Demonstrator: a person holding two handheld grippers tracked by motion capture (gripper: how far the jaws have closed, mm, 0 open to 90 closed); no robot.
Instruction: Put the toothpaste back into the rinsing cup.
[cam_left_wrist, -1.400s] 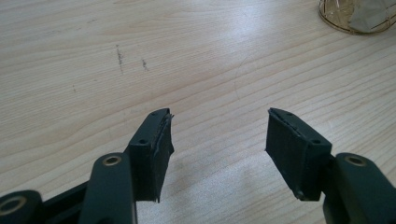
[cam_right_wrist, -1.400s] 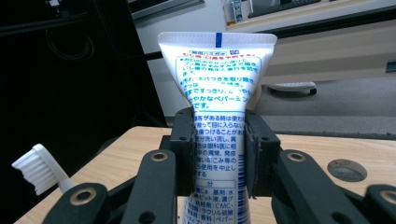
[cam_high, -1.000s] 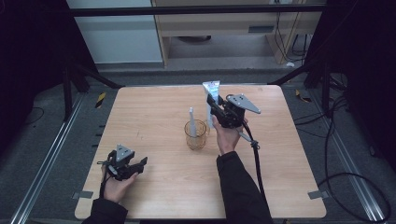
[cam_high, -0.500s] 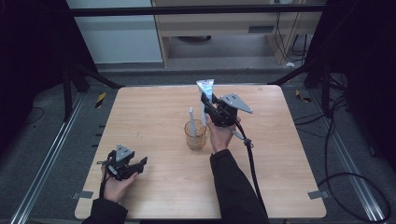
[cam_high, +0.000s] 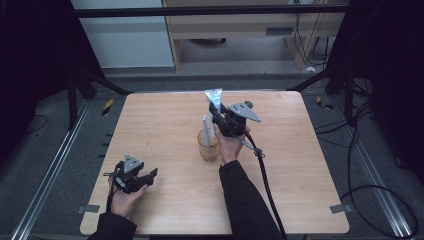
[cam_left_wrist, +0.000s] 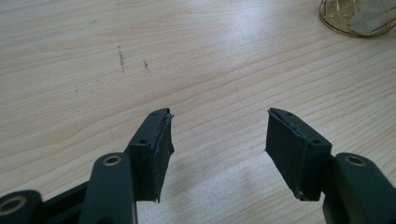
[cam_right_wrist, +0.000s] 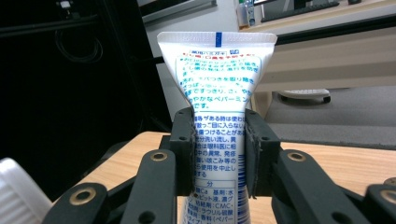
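bright tabletop, dark surroundings, sharp close-ups

Black two-jaw tool (cam_high: 131, 176), grey three-cornered plate (cam_high: 243, 112), brass screws, trailing black cable (cam_high: 265, 180), dark sleeves (cam_high: 245, 200)

One wooden desk (cam_high: 165, 125), one amber glass cup (cam_high: 208, 146), one white tube standing in the cup (cam_high: 205, 129), one white toothpaste tube with blue print (cam_right_wrist: 215, 93), two claws, left claw (cam_high: 145, 178), right claw (cam_high: 218, 114), two hands

Tube's (cam_right_wrist: 215, 112) lower end cut off
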